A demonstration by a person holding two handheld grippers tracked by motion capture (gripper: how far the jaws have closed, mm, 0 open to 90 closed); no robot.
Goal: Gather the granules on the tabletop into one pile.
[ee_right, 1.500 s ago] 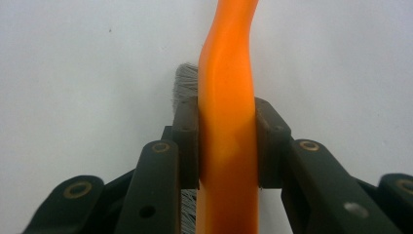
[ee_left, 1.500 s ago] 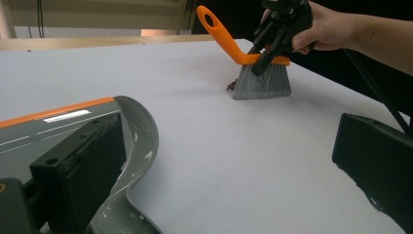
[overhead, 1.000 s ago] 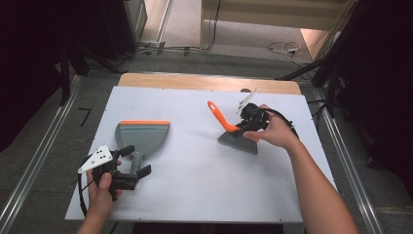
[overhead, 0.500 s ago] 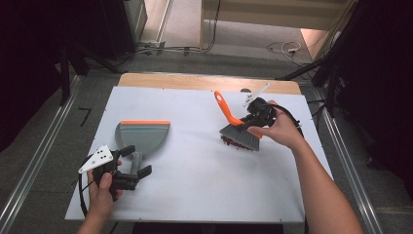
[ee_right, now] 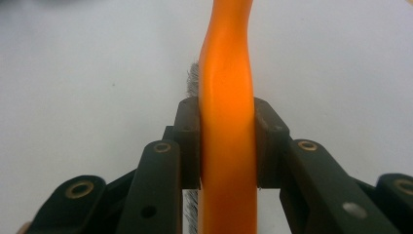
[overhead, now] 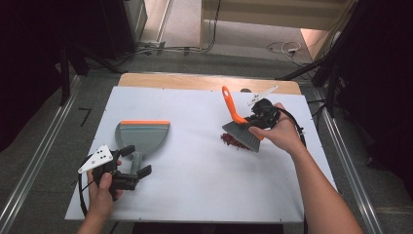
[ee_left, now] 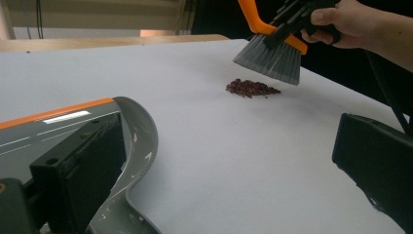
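An orange-handled brush (overhead: 233, 111) with grey bristles hangs tilted over the right half of the white table (overhead: 195, 185). My right gripper (overhead: 256, 118) is shut on its handle (ee_right: 227, 73), the pads (ee_right: 189, 141) pressing both sides. Just under the bristles' near edge lies a small pile of dark red crumbs (overhead: 232, 141) (ee_left: 252, 88). A grey dustpan (overhead: 143, 132) (ee_left: 48, 131) with an orange lip lies at the left, its handle pointing toward me. My left gripper (overhead: 134, 161) (ee_left: 224, 146) rests there open, its jaws wide on either side of the dustpan's handle.
A bare wooden strip (overhead: 195, 80) runs along the table's far edge. Metal rails (overhead: 44, 156) flank the table on the floor, and cables (overhead: 282, 48) lie beyond it. White surface stretches between the dustpan and the crumbs.
My right gripper lifted the brush a little and shifted right, swinging its handle more upright; the crumb pile now shows beside the bristles. The left gripper stayed put.
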